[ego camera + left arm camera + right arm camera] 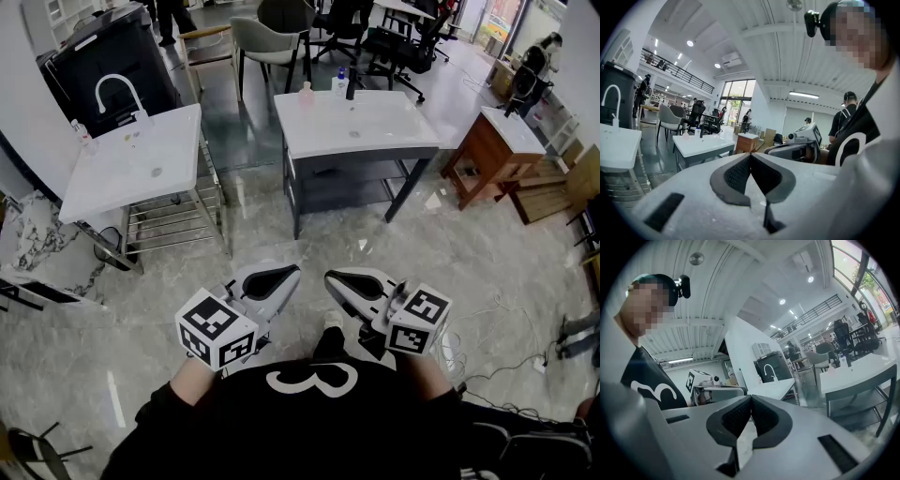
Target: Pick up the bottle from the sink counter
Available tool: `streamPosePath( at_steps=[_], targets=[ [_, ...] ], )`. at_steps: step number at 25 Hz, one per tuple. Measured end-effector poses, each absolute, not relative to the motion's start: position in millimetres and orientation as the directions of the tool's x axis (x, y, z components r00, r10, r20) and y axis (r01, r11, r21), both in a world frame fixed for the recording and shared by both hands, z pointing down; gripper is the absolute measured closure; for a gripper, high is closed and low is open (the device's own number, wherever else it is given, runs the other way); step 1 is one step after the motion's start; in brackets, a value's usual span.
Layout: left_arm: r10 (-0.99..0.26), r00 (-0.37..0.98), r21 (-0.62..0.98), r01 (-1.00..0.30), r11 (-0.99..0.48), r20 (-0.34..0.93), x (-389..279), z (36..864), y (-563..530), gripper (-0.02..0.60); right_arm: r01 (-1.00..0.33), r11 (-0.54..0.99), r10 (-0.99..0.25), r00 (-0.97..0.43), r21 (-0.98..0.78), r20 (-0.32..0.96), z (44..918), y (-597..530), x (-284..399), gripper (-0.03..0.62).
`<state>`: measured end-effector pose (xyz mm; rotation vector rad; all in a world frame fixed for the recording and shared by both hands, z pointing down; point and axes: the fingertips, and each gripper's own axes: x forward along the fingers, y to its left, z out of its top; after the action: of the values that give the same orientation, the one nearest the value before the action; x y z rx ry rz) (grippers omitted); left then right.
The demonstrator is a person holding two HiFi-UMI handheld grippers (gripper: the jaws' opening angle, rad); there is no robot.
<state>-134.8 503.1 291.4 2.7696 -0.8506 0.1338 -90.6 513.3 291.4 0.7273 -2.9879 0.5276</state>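
Left gripper (286, 275) and right gripper (336, 279): held close to the torso, side by side, near level, jaws together, empty. Bottle (339, 82): upright at the rear edge of the bench (394, 127), well apart. Shirt (234, 422): white "3".

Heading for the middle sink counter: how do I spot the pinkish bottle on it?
Find the white sink counter on the dark frame, straight ahead. Along its far edge stand two bottles and a dark tap. The pinkish bottle is the leftmost, standing apart, while the white bottle with a blue top stands right beside the tap.
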Motion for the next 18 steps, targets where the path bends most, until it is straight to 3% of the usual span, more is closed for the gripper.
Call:
streamPosePath(
  at_steps=[18],
  targets=[
    [-0.528, 0.833, 0.203, -0.553, -0.808, 0.168, -114, 295, 480, 0.566, -0.434, 0.834, -0.426, -0.899, -0.341, 0.103, 299, 491, -79, 0.58]
  ],
)
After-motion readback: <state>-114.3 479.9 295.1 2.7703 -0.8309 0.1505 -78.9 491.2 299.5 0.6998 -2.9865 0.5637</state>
